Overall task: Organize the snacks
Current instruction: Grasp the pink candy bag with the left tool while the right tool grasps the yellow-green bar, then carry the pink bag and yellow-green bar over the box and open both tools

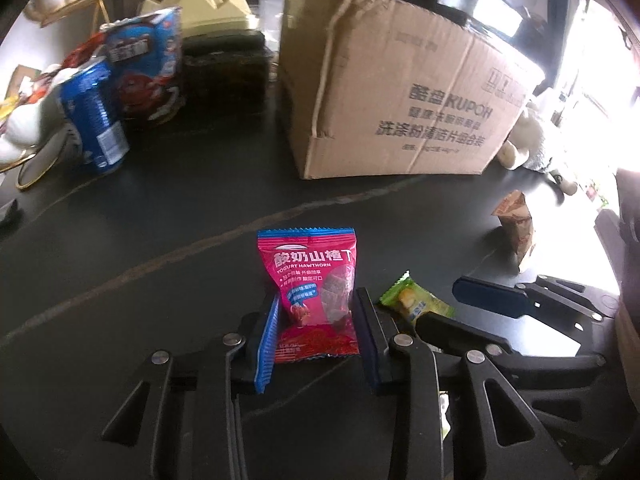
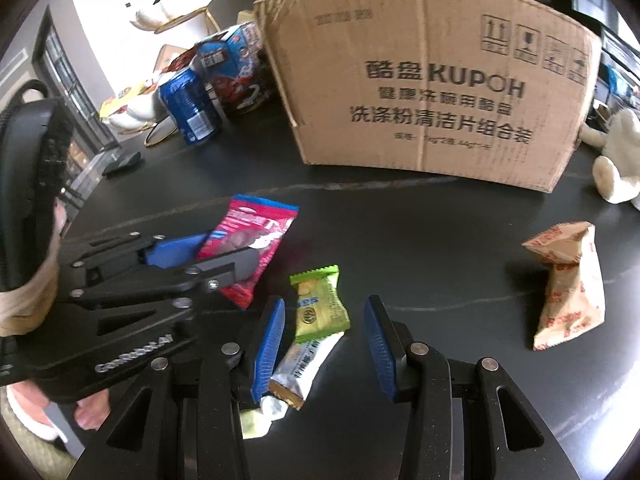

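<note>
The left gripper [image 1: 316,320] sits low over the tabletop, jaws parted, blue pads [image 1: 267,340] spread. The right gripper [image 2: 324,344], at its three o'clock, is likewise low with jaws wide, pointing twelve o'clock.

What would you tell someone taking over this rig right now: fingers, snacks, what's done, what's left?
Left gripper: open, fingers straddling the pink yogurt hawthorn packet flat on the dark table; not yet squeezed.
Right gripper: open, low over the green candy packet, which overlaps a white wrapped bar.
Tan snack bag stands apart to the right.
Cardboard box sits behind, its inside hidden.
Done: nothing visibly sorted.
Left: probably grasp and move these four snacks.
</note>
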Tool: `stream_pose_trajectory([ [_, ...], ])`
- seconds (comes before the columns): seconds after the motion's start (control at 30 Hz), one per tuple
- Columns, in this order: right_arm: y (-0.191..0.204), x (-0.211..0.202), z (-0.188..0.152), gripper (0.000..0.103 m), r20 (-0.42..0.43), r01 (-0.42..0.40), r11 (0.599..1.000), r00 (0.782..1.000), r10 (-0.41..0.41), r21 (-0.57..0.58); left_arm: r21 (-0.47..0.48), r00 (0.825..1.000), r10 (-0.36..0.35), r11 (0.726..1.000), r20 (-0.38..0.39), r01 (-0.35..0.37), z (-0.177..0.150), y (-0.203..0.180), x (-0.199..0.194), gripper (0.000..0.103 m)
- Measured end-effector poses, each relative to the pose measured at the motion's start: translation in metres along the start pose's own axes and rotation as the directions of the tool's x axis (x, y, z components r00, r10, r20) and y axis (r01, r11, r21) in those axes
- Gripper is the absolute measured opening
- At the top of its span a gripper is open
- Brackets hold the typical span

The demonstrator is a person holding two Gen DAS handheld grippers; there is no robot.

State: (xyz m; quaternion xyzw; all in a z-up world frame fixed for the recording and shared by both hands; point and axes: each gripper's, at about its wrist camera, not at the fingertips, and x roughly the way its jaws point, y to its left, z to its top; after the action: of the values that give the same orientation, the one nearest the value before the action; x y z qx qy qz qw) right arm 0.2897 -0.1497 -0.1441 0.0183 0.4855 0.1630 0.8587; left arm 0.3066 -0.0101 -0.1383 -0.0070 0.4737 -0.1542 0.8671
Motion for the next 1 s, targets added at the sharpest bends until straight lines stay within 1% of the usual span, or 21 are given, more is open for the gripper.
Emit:
stream_pose_trajectory([
  [0.13,0.002,0.012,0.004,0.042,-0.032,-0.017,1.000,0.999,0.016,-0.003,-0.012,1.000,0.008,1.000,-0.004,-0.008,-0.003,0.005,-0.002,0.035],
  [0.23,0.002,0.016,0.006,0.040,-0.041,-0.013,1.000,0.999,0.013,-0.002,-0.021,1.000,0.004,1.000,-0.011,-0.004,-0.004,0.007,-0.001,0.035],
  [0.3,0.003,0.019,0.006,0.038,-0.047,0.006,1.000,0.999,-0.006,-0.011,-0.024,1.000,-0.003,1.000,-0.015,0.003,-0.004,0.007,0.000,0.035],
  [0.33,0.004,0.020,0.006,0.035,-0.049,0.007,1.000,0.999,-0.008,-0.014,-0.023,1.000,-0.003,1.000,-0.016,0.003,-0.004,0.006,0.000,0.035],
  [0.4,0.005,0.021,0.006,0.033,-0.049,0.011,1.000,0.999,-0.012,-0.025,-0.021,1.000,-0.004,1.000,-0.015,0.003,-0.004,0.005,0.001,0.035],
  [0.43,0.005,0.022,0.007,0.029,-0.050,0.013,1.000,0.999,-0.014,-0.026,-0.023,1.000,-0.004,1.000,-0.016,0.004,-0.004,0.005,0.000,0.035],
  [0.57,0.006,0.023,0.008,0.027,-0.045,0.007,1.000,0.999,-0.008,-0.026,-0.033,1.000,-0.004,0.999,-0.014,0.003,-0.004,0.005,-0.001,0.035],
  [0.77,0.003,0.000,0.011,0.026,0.035,0.023,1.000,0.999,-0.023,-0.003,-0.036,1.000,-0.009,0.999,0.014,0.009,-0.001,0.000,-0.013,0.035],
  [0.9,-0.002,-0.026,0.015,0.026,0.097,0.029,0.999,0.995,-0.031,0.016,-0.019,0.998,-0.017,1.000,0.062,0.018,0.007,-0.010,-0.032,0.035],
  [1.0,-0.004,-0.048,0.018,0.026,0.153,0.044,0.999,0.987,-0.046,0.021,-0.005,0.995,-0.026,1.000,0.101,0.027,0.014,-0.020,-0.049,0.035],
])
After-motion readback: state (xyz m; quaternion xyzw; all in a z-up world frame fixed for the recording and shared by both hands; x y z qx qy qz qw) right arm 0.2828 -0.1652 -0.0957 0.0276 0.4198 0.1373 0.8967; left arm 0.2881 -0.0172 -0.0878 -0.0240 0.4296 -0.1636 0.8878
